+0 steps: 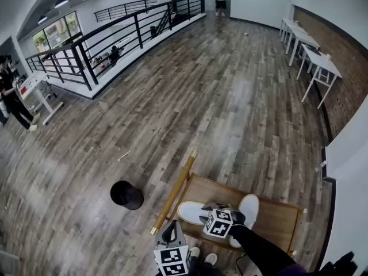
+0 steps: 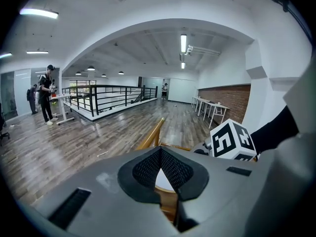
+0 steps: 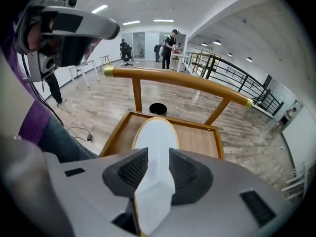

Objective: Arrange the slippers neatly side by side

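One slipper (image 3: pixel 154 137) lengthwise between right tongs (image 3: pixel 153 168)

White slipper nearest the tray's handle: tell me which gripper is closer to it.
Right. The right gripper is shut on the white slipper, clamping its end. The left gripper is shut on nothing, held apart from it outside the tray's near edge.

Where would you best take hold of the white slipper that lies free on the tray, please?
Probably at its rounded far end, coming from above with the jaws across its narrow width. The free slipper lies flat on the wooden tray, so both long edges are exposed, while the person's dark sleeve covers its near end.
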Tool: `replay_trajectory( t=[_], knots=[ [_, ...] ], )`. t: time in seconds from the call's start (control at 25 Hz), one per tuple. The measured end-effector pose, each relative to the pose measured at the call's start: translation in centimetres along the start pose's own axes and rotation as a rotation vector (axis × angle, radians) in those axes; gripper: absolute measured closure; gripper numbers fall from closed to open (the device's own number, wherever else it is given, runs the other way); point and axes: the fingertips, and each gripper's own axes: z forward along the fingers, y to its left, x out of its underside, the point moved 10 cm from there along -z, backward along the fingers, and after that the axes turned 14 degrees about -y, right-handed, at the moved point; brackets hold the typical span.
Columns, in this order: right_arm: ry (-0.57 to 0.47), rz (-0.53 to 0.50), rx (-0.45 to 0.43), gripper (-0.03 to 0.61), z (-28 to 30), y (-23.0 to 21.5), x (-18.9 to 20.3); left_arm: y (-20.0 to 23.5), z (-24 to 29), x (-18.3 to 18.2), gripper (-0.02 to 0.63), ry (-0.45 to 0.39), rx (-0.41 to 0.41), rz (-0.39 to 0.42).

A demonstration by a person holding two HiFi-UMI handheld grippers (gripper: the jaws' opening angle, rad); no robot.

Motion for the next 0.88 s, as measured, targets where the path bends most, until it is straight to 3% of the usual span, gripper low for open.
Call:
replay_trajectory(
  t=[0.72, 0.88],
  knots=[
    [0.163, -0.035, -0.06, 0.476, 2.6, -0.4, 1.6, -0.6, 0.2, -0.2, 0.623, 0.002, 0.02, -0.009],
    [0.163, -0.038, -0.024, 0.549, 2.6, -0.7, 1.7, -0.6, 0.4, -0.1, 0.623, -0.002, 0.024, -0.013]
  ],
)
